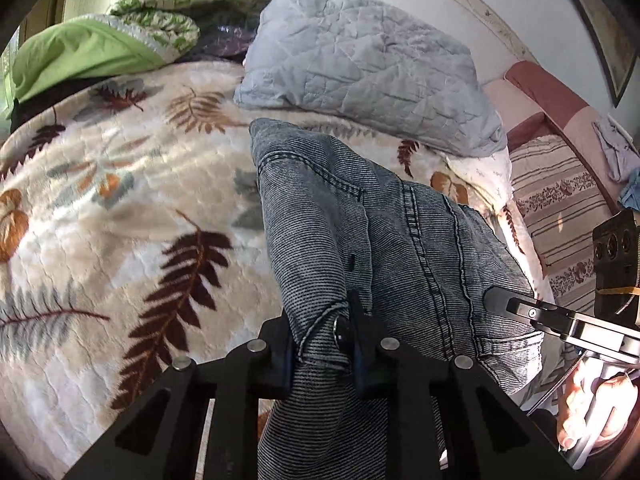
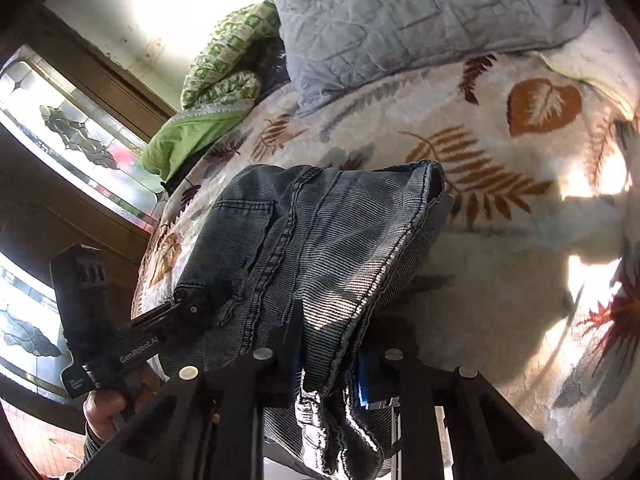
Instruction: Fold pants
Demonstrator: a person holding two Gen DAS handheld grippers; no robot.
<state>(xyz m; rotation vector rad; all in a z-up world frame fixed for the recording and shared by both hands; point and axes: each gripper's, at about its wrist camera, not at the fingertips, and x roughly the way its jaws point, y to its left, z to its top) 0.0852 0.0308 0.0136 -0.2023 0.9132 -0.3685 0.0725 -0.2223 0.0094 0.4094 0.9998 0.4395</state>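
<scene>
Grey-blue denim pants [image 1: 400, 220] lie partly on a leaf-patterned blanket [image 1: 120, 200], with the near end lifted off it. My left gripper [image 1: 322, 356] is shut on a bunched hem or edge of the pants, and cloth hangs below its fingers. In the right wrist view the pants [image 2: 312, 232] show a pocket and seams. My right gripper [image 2: 328, 364] is shut on another gathered edge there. The left gripper [image 2: 188, 300] shows at the pants' left side, held by a hand [image 2: 104, 404]. The right gripper [image 1: 496, 300] reaches in from the right in the left wrist view.
A pale blue quilted pillow [image 1: 360, 60] lies just beyond the pants. A green quilt [image 1: 100, 40] sits at the far left. A striped cushion [image 1: 560, 208] is to the right. A wooden frame with patterned glass [image 2: 72, 132] stands left of the bed.
</scene>
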